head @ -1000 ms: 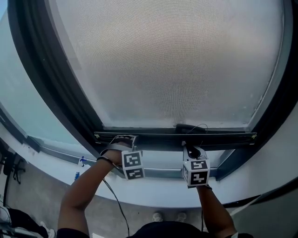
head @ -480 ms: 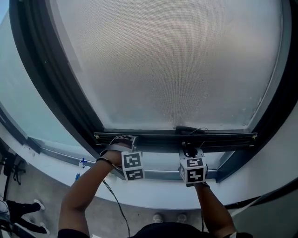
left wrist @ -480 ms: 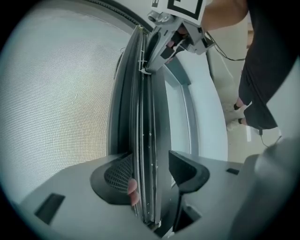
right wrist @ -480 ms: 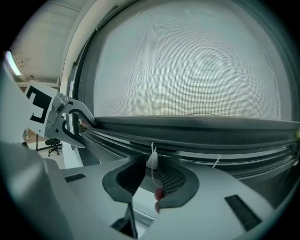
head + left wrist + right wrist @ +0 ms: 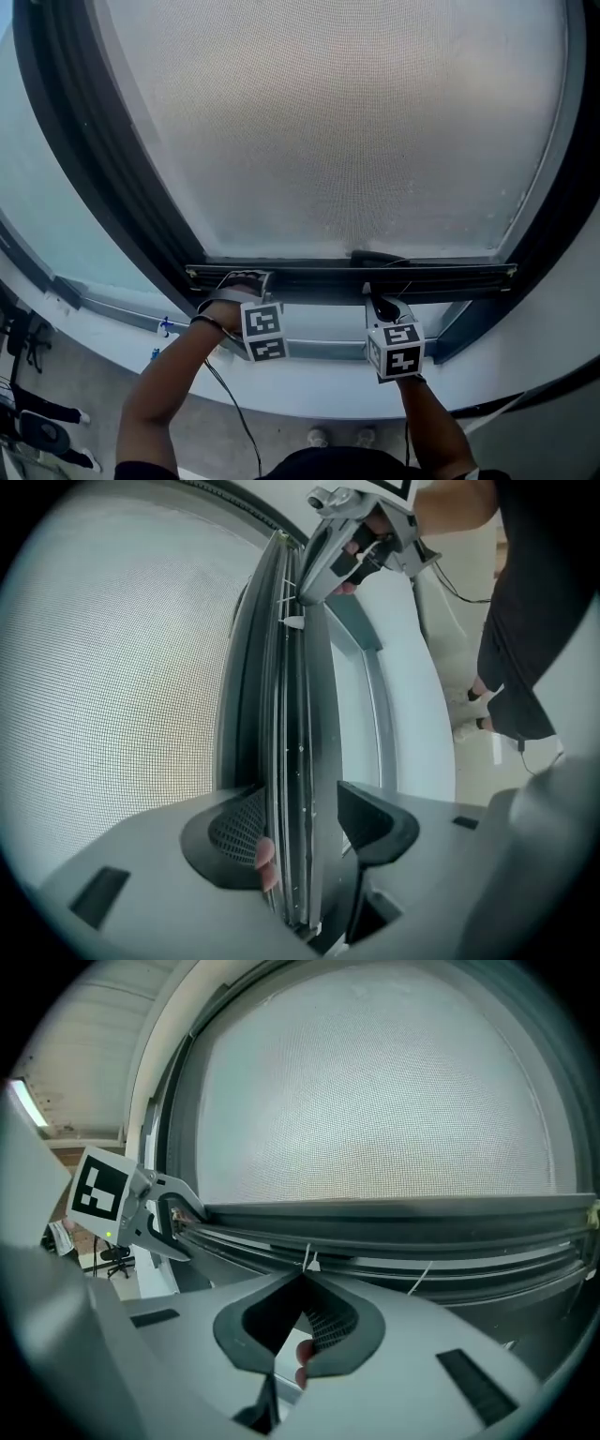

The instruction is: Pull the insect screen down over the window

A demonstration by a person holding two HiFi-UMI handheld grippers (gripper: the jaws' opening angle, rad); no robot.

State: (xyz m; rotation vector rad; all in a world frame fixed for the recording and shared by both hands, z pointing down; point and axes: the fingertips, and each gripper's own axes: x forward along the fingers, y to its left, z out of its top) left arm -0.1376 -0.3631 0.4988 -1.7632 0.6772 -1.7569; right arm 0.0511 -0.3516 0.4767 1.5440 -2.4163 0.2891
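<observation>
The grey mesh insect screen (image 5: 347,122) covers most of the window. Its dark bottom bar (image 5: 450,275) lies level just above the sill. My left gripper (image 5: 246,279) is clamped across the bar's left part. In the left gripper view the bar (image 5: 292,714) runs between the two pads of that gripper (image 5: 300,817). My right gripper (image 5: 373,295) is under the middle of the bar. Its tips (image 5: 302,1279) meet, pinching a thin white pull cord (image 5: 307,1260) that hangs from the bar (image 5: 422,1218). The same gripper (image 5: 305,597) shows far along the bar in the left gripper view.
A dark window frame (image 5: 94,159) curves round the screen, with a pale sill (image 5: 319,398) below it. A black cable (image 5: 230,403) hangs from the left arm. On the floor at far left are chair legs (image 5: 37,427), and shoes (image 5: 319,437) show below the sill.
The right gripper shifted slightly left under the bar, then back to the right and a little lower. The left gripper and the bar have barely moved.
</observation>
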